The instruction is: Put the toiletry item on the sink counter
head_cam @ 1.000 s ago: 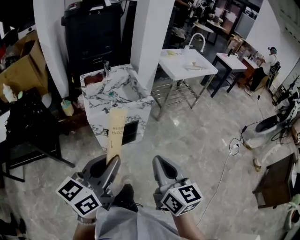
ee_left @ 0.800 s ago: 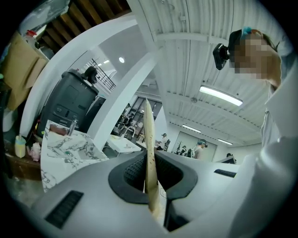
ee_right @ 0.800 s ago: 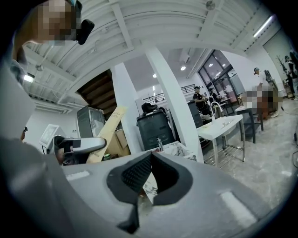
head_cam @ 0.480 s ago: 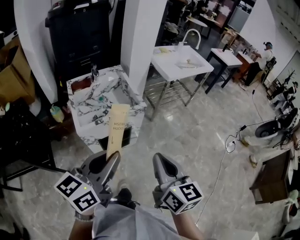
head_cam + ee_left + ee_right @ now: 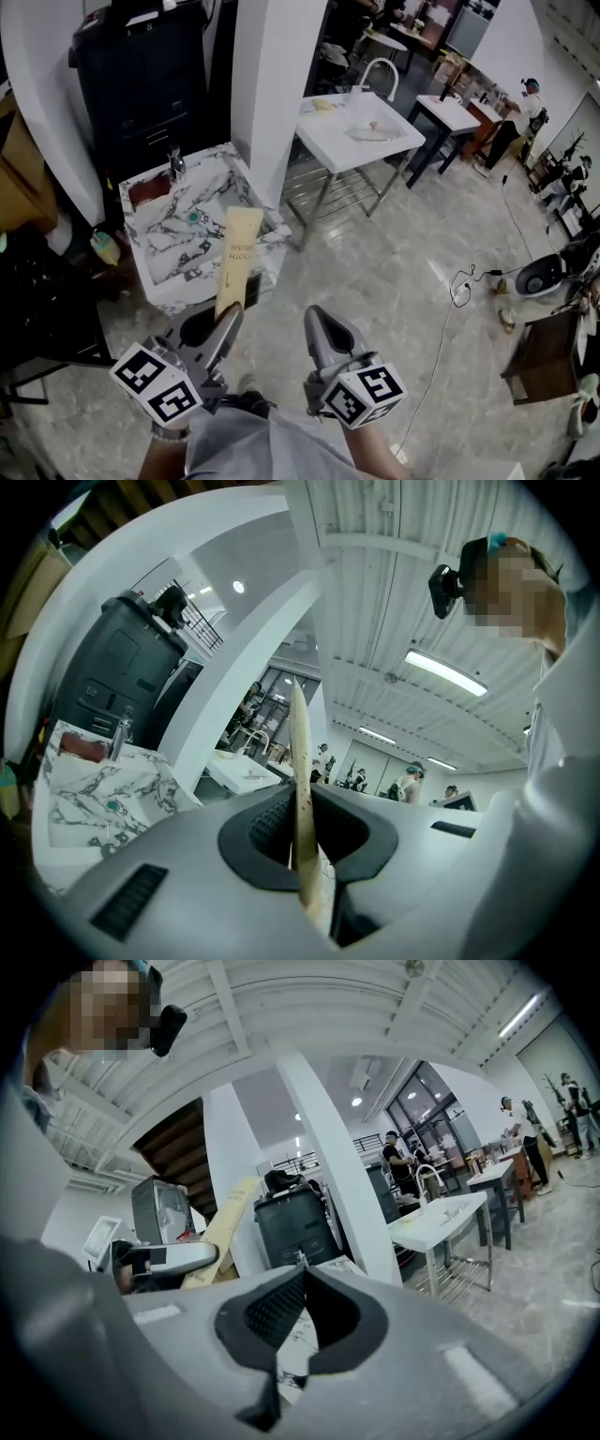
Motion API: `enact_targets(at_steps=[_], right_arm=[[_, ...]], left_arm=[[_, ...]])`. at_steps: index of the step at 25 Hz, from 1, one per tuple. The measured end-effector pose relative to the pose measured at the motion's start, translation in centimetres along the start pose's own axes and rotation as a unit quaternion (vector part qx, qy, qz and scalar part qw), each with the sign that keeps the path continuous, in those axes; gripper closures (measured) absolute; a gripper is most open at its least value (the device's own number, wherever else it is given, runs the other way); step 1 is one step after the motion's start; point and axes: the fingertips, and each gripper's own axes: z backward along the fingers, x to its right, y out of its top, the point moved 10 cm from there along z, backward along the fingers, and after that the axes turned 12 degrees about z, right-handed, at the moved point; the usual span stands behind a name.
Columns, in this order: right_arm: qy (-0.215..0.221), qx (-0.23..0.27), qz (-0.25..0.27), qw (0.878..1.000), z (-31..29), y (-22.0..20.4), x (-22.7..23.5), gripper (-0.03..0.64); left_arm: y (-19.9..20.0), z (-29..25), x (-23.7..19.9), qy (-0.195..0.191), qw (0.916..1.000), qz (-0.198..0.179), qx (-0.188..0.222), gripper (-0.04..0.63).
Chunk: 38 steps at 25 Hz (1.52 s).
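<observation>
A long flat tan toothbrush box [image 5: 237, 257] stands up out of my left gripper [image 5: 223, 326], whose jaws are shut on its lower end. In the left gripper view the box [image 5: 300, 761] shows edge-on between the pads. The box overlaps the front of a marble sink counter [image 5: 157, 246] with a faucet [image 5: 174, 163], which stands some way ahead on the floor. My right gripper [image 5: 317, 330] is to the right of the left one, shut with nothing in it. In the right gripper view the box [image 5: 221, 1228] leans at the left.
A black cabinet [image 5: 150, 89] stands behind the marble sink and a white pillar [image 5: 272, 84] to its right. A second white sink table [image 5: 361, 131] on a metal frame is farther right. A cable [image 5: 441, 319] runs across the marble floor. People stand at the far right.
The view has shifted so the marble sink now sits lower and more to the left, closer to the box. Both grippers keep the same pose and grip.
</observation>
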Motion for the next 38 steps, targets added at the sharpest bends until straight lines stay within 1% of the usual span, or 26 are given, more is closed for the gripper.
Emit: enact_targets(at_steps=[6,13,26,31,38], right_arm=[[-0.001,0.005,0.0,1.0,-3.0,0.2,0.7,0.618],[0.002,0.006,-0.004,1.0,-5.2,0.0,1.2,0.618],[0.013,0.001,-0.013,1.0,-5.9,0.3,1.4,0.618],[0.019,0.002,-0.012,1.0,-6.6,0.2,2.2,0.618],[0.035,-0.003,-0.008,0.999,-8.4,0.1,3.7,0.618]], left_arm=[[1.4,-1.4,-2.3,-0.002,1.0,-0.002,-0.001,0.565],[2.2,-2.2,-4.0,0.001,1.0,-0.003,-0.003,0.563],[2.1,-2.8,-4.3,0.002,1.0,0.009,-0.003,0.563],[1.8,-3.6,-4.6,0.005,1.0,0.007,-0.005,0.563],[1.9,-5.3,-5.8,0.017,0.9998,0.009,-0.008,0.564]])
